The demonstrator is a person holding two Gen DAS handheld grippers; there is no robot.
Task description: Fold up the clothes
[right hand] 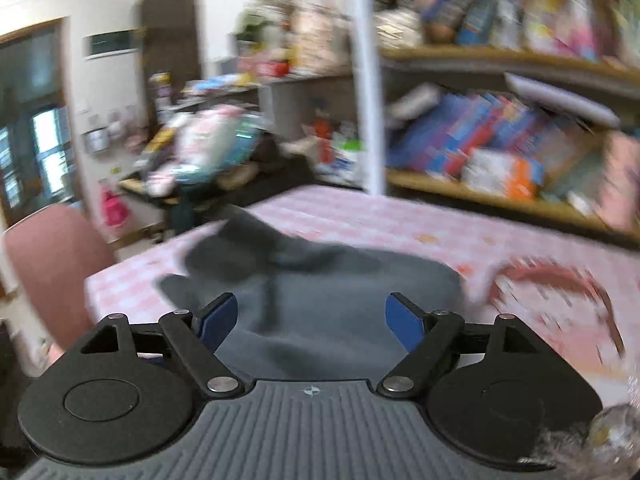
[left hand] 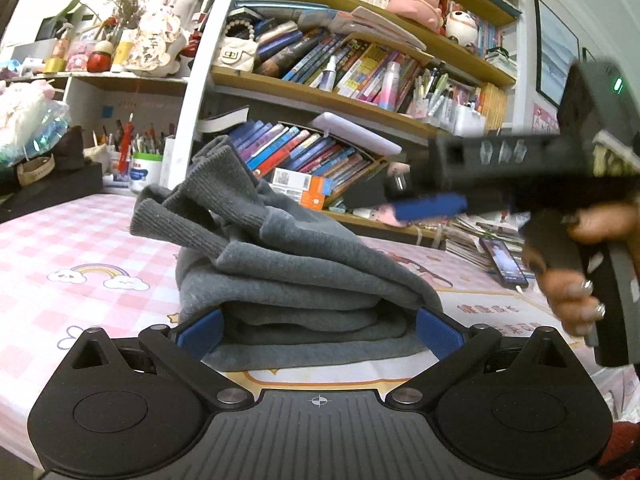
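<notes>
Grey garment (left hand: 280,264) bunched in thick folds, ribbed cuffs uppermost

A folded grey garment (left hand: 280,276) lies on the pink checked tablecloth (left hand: 72,248), its near end between the wide-spread blue pads of the left gripper (left hand: 320,330). At right a hand (left hand: 580,280) holds the right gripper (left hand: 416,200) above it, before crowded bookshelves (left hand: 360,96).

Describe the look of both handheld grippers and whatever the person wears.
Each gripper, left gripper and right gripper, has blue ribbed finger pads on black linkage arms with silver pivot pins, round black side discs and a grey ridged plate marked with a crosshair. Seen from the left wrist, the right unit's black body shows a green light. A red sleeve and silvery nail polish show.
</notes>
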